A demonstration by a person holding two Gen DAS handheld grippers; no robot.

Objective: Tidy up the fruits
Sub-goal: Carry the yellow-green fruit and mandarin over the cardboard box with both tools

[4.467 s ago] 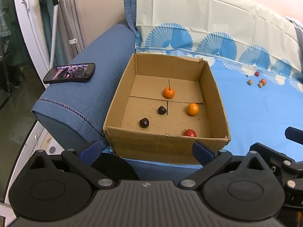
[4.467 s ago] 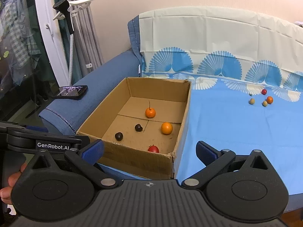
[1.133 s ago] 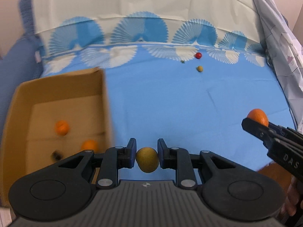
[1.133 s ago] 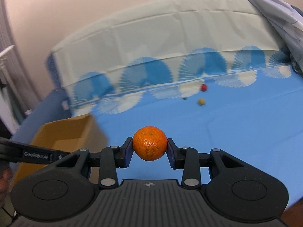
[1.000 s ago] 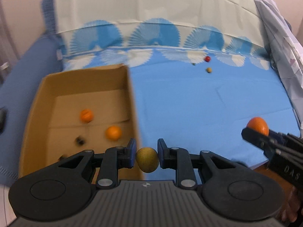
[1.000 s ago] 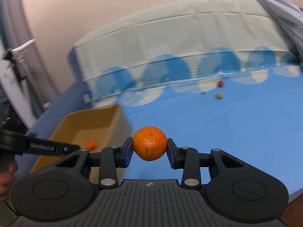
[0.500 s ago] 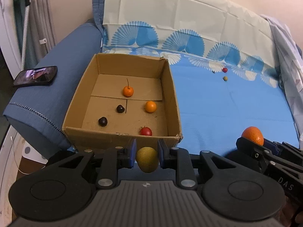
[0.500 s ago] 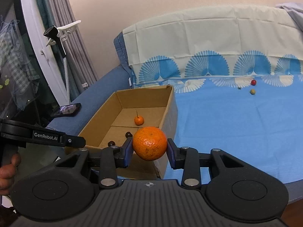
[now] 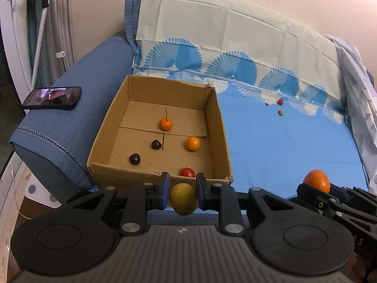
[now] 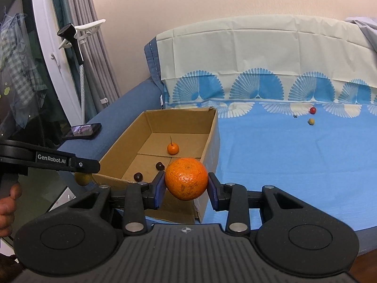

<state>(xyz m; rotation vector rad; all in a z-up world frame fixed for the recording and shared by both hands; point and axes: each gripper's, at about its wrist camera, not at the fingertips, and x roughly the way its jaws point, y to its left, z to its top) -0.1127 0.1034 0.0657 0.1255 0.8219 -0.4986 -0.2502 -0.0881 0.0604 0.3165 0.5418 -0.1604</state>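
My left gripper (image 9: 182, 192) is shut on a yellow-green fruit (image 9: 182, 199), held just in front of the near wall of the open cardboard box (image 9: 155, 180). My right gripper (image 10: 186, 186) is shut on an orange (image 10: 186, 178), near the box's front right corner (image 10: 200, 210). In the box lie a stemmed orange fruit (image 9: 165, 123), another orange fruit (image 9: 193, 143), two dark fruits (image 9: 134, 159) and a red fruit (image 9: 187, 172). A red fruit (image 9: 280, 101) and a yellowish fruit (image 9: 280, 112) lie far back on the blue sheet.
The box sits on a sofa covered by a blue sheet (image 9: 282, 146) with fan pattern. A phone (image 9: 53, 97) lies on the blue armrest to the left. Curtains and a white stand (image 10: 80, 70) are at the far left. A grey cloth (image 9: 358, 94) is at the right.
Both grippers have swung left from the far fruits and drawn back to the near side of the box, each still holding its fruit. The views have steadied.
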